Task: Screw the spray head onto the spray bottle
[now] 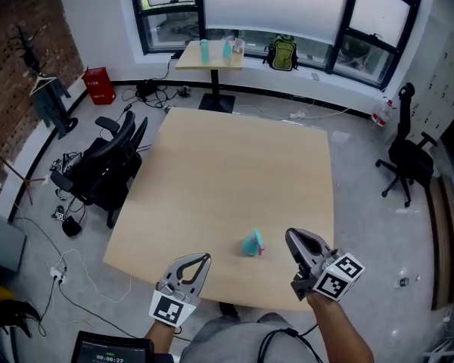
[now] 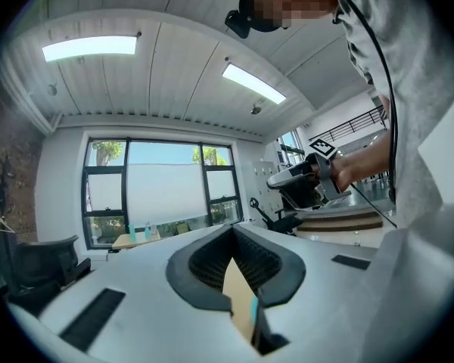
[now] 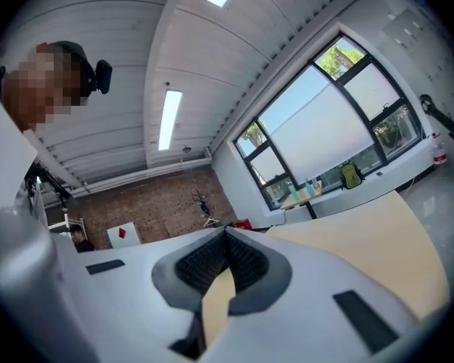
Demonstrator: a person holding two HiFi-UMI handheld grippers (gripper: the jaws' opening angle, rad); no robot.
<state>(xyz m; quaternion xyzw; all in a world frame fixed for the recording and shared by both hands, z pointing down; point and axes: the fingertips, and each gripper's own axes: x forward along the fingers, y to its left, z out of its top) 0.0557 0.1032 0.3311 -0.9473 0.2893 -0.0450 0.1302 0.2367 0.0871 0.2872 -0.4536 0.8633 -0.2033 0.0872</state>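
Far left on the floor: a black office chair (image 1: 106,165), standing beside the pale wooden table (image 1: 234,157). Next along, the left gripper (image 1: 204,258), held at the table's near edge and pointing out across the top. Same left gripper (image 2: 231,231) seen along its own jaws — pads pressed fully together, nothing between them. Moving right: a teal spray bottle (image 1: 253,243) with a pink bit at its side, on the tabletop near the front edge, between the two tools and nearer the right one, touching neither. Too small to tell whether the head is on. Then the right gripper (image 1: 290,236), just beside the bottle — jaws likewise closed up tight on nothing. Far right, another office chair (image 1: 405,153), well apart from the table.
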